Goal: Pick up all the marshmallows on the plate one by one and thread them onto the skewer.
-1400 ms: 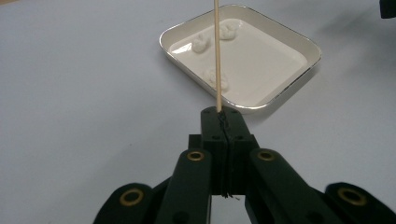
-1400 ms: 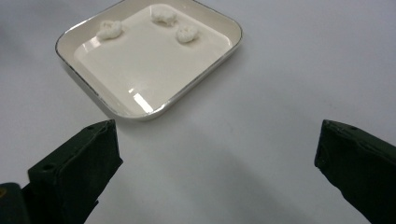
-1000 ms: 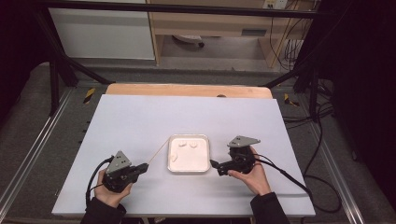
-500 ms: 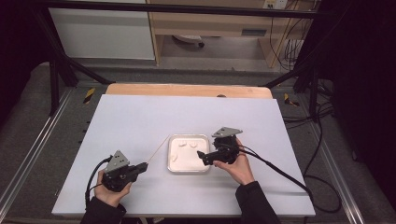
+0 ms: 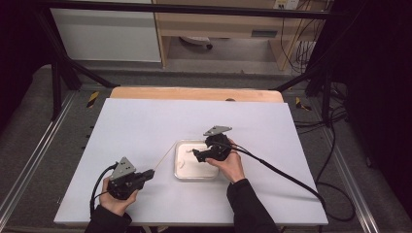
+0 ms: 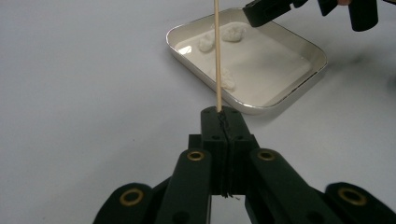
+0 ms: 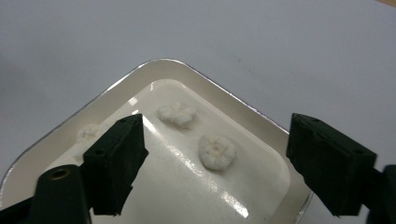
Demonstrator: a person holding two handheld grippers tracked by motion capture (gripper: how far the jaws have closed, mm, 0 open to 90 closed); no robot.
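**Skewer clamped on the left, open fingers over the tray**

High view: the left gripper rests low on the white surface, a thin wooden skewer slanting from it toward the white tray. The right gripper hovers over the tray.

Left gripper view: its fingers are pressed together on the skewer, which runs up past the tray (three pale dough pieces inside).

Right gripper view: fingers spread wide above two dough pieces.
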